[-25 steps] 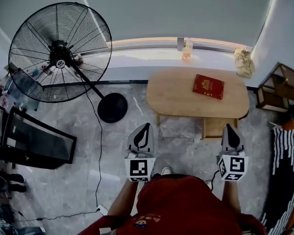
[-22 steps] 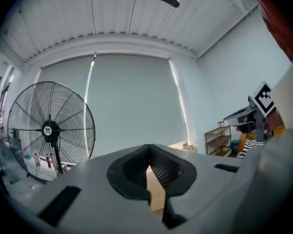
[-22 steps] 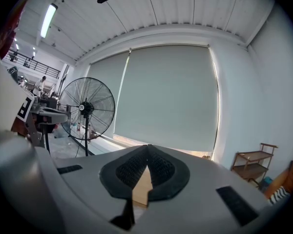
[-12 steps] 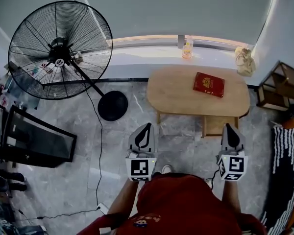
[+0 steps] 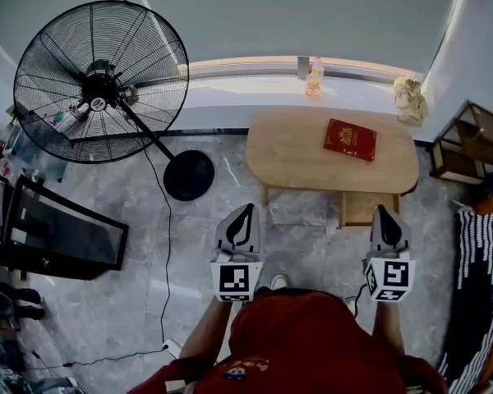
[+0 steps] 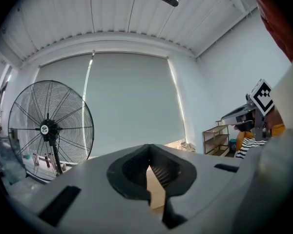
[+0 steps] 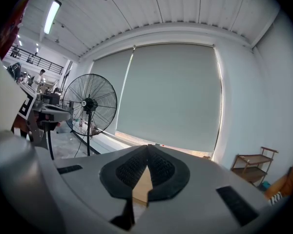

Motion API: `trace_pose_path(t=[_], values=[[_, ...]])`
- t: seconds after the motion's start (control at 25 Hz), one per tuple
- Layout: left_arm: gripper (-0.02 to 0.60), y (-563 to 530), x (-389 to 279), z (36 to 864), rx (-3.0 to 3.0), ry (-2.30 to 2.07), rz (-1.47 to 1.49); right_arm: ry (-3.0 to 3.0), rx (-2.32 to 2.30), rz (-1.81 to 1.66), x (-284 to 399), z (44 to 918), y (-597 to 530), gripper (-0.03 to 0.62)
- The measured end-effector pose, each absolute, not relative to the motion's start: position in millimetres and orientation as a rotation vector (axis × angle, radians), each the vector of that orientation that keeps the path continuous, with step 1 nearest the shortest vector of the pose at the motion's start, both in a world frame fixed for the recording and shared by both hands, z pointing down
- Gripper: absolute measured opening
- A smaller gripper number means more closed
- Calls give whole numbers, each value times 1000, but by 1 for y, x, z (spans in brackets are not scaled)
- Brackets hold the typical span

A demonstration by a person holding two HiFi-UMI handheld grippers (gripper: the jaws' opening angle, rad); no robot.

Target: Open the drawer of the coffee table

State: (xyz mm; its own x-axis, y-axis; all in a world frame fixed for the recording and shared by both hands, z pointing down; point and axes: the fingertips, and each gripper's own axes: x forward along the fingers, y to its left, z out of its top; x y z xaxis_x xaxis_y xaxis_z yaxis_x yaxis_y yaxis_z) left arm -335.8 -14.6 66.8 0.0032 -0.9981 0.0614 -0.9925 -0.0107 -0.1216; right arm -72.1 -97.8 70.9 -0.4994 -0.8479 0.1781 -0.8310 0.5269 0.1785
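Both unmoved, left hand-held gripper [image 5: 247, 210], right hand-held gripper [image 5: 384, 213]

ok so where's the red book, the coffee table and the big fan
red book [image 5: 350, 140]: head view, middle of its cover
coffee table [image 5: 292, 158]: head view, bare left part of its top
fan [image 5: 99, 89]: head view, hub at the centre of its cage

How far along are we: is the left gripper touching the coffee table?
Apart. The head view shows floor between the left gripper and the coffee table.
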Motion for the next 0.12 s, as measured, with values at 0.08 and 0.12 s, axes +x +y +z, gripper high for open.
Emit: trace_pose_path(t=[0.08,0.12], values=[[6,-14,-336,67,-2192,2178,-200,-2524,1412,-111,-73,70,-98,-3],[6,-14,-336,66,-2191,2178,-199,-2523,1409,-117,-74,70,-97,-3]])
